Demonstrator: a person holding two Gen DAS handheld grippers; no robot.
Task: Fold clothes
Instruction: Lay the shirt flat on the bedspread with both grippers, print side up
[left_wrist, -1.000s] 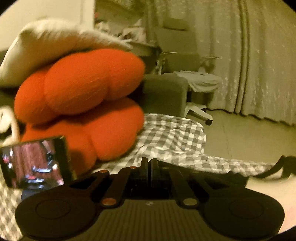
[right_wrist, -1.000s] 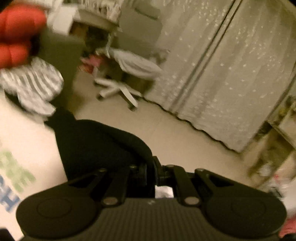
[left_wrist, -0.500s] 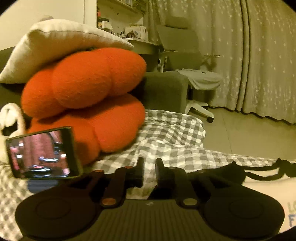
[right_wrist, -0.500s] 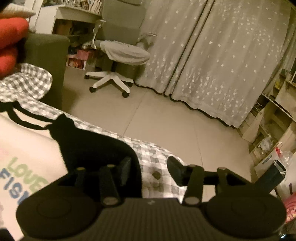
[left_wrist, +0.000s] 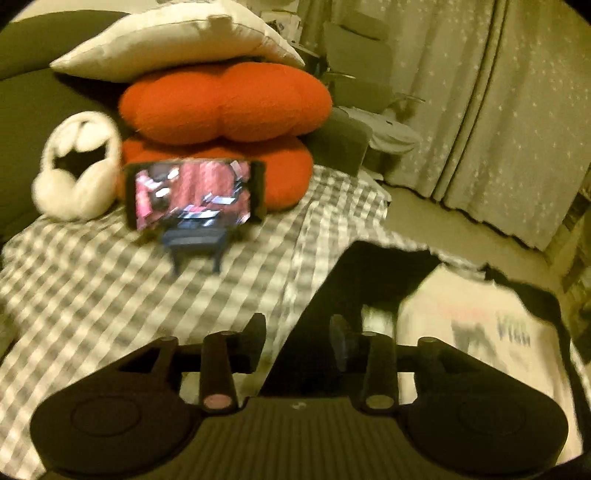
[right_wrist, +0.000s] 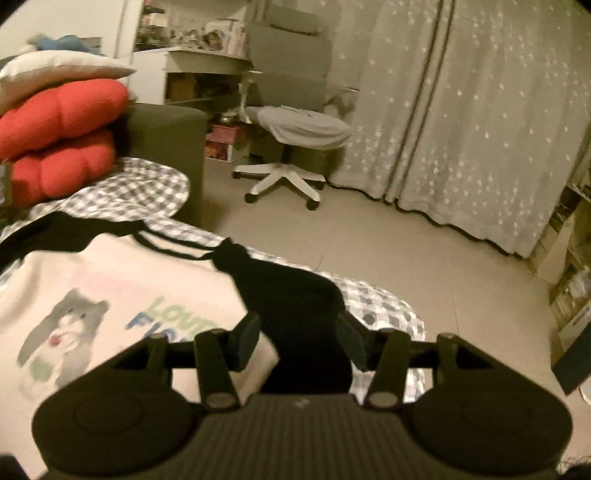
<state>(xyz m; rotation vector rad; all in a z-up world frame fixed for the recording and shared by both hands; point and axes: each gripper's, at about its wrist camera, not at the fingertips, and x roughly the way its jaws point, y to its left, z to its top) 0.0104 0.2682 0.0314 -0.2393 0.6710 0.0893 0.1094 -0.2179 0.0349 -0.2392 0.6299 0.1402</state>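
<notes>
T-shirt (right_wrist: 122, 295), soft, light and limp, lies flat on checked cover (left_wrist: 110, 280); left gripper (left_wrist: 297, 338) and right gripper (right_wrist: 297, 339) both agape, empty; recommend pinching black sleeve (right_wrist: 295, 295) hems.

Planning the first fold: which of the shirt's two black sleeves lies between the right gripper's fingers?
The black sleeve nearest the floor edge, beside the "LOVE" print; right gripper open around it.

Left hand-held gripper (left_wrist: 298, 341) and right hand-held gripper (right_wrist: 298, 341) gape wide.
</notes>
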